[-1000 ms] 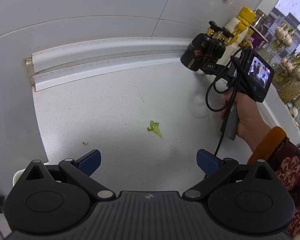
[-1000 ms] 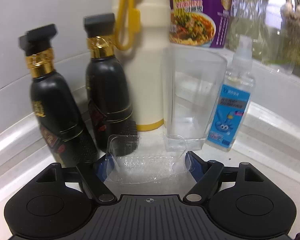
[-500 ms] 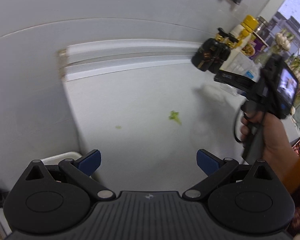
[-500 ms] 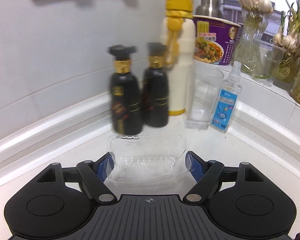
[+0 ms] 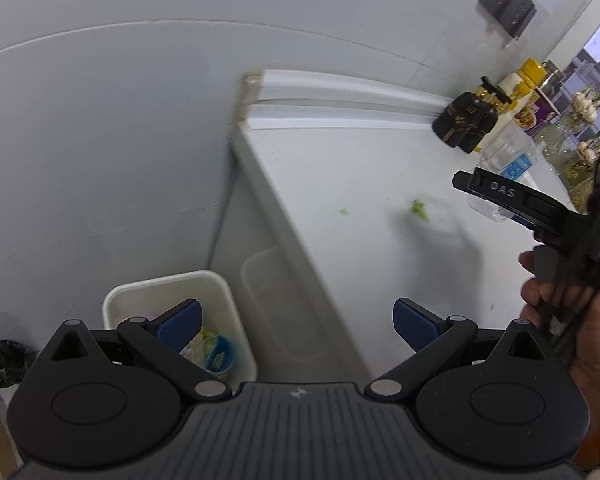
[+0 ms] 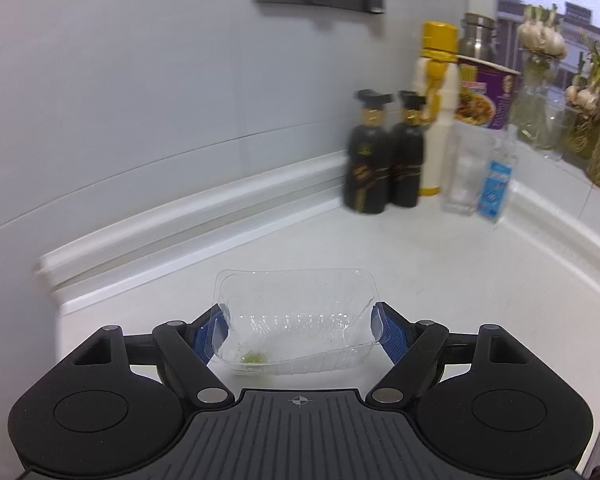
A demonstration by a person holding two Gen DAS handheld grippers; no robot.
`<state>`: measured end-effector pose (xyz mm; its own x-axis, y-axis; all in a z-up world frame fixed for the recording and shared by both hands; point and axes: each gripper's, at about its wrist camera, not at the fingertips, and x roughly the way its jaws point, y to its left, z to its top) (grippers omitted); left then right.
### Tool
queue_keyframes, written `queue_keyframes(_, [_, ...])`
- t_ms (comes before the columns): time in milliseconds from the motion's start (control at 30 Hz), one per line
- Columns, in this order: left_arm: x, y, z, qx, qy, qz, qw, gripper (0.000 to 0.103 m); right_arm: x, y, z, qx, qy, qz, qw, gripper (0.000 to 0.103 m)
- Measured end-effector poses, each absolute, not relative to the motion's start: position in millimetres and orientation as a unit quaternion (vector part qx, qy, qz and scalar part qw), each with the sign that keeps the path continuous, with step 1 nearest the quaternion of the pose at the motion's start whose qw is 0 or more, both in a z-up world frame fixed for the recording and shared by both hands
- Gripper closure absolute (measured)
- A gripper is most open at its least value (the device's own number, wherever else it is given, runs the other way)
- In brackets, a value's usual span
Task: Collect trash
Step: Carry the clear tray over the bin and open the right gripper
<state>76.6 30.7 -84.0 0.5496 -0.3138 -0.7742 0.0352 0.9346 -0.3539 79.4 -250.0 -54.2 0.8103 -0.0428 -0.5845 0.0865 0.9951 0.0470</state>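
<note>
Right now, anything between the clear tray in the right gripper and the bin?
Nothing visible blocks it. The right gripper holds the clear plastic tray above the counter; the white bin sits open-topped on the floor past the counter's left end. The left gripper, open and empty, hovers above the bin.

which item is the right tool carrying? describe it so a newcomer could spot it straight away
Start at the white counter below the grey wall, then come forward from the two black bottles in the corner to the right tool. Pinched between its blue pads is a clear plastic tray. Unlike the upright bottles, it is shallow, transparent and ribbed.
</note>
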Motion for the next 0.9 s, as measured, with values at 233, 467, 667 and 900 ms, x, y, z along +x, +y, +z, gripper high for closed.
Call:
queue_keyframes(233, [58, 66, -100, -0.147, 0.477, -0.087, 0.862, 0.001, 38, -188, -55, 0.018, 0.324, 0.05, 0.945, 0.023])
queue_keyframes(467, [42, 97, -120, -0.141, 0.499, -0.067, 0.852, 0.001, 7, -118, -62, -0.019, 0.356, 0.161, 0.92, 0.023])
queue_keyframes(667, [35, 111, -135, -0.142, 0.522, -0.048, 0.84, 0.001, 1, -65, -79, -0.04, 0.4, 0.232, 0.886, 0.022])
queue_keyframes(900, [36, 111, -143, -0.136, 0.535, -0.038, 0.833, 0.001, 29, -41, -107, -0.02, 0.452, 0.238, 0.86, 0.012])
